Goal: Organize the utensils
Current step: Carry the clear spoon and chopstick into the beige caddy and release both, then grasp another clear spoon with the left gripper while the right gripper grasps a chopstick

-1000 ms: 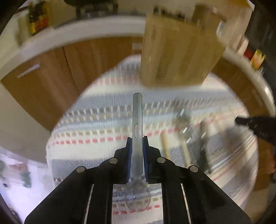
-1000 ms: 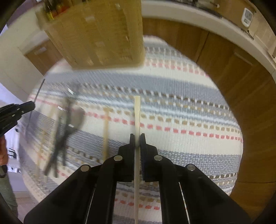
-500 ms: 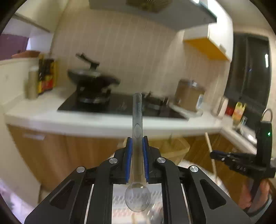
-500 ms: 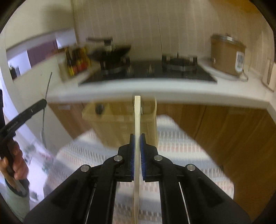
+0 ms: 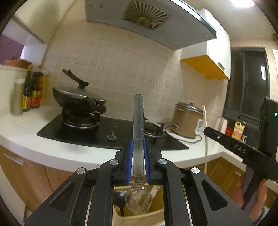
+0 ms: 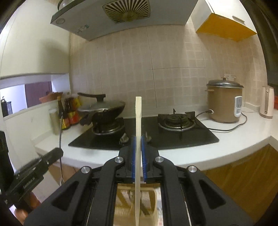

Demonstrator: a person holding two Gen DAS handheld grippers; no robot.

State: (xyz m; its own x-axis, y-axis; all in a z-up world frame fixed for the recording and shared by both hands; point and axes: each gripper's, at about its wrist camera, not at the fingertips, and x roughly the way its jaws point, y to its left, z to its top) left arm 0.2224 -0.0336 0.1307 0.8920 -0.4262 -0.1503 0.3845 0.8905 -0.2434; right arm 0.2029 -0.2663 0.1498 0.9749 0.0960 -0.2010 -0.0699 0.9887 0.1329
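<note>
Both fisheye views were warm and dimly lit from above; a white ceiling light [image 5: 243,3] glared at far upper right. Black vignetting rounded the corners and bent the white curved countertop [image 6: 225,147]. Near foreground edges were slightly soft; the tiled wall stayed evenly lit.

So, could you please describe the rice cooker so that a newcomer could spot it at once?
Start at the black hob on the white counter. Beside its bare burner, against the tiled wall, stands the rice cooker: a tan drum under a grey lid, corded, unlike the slim white jug next to it.
</note>
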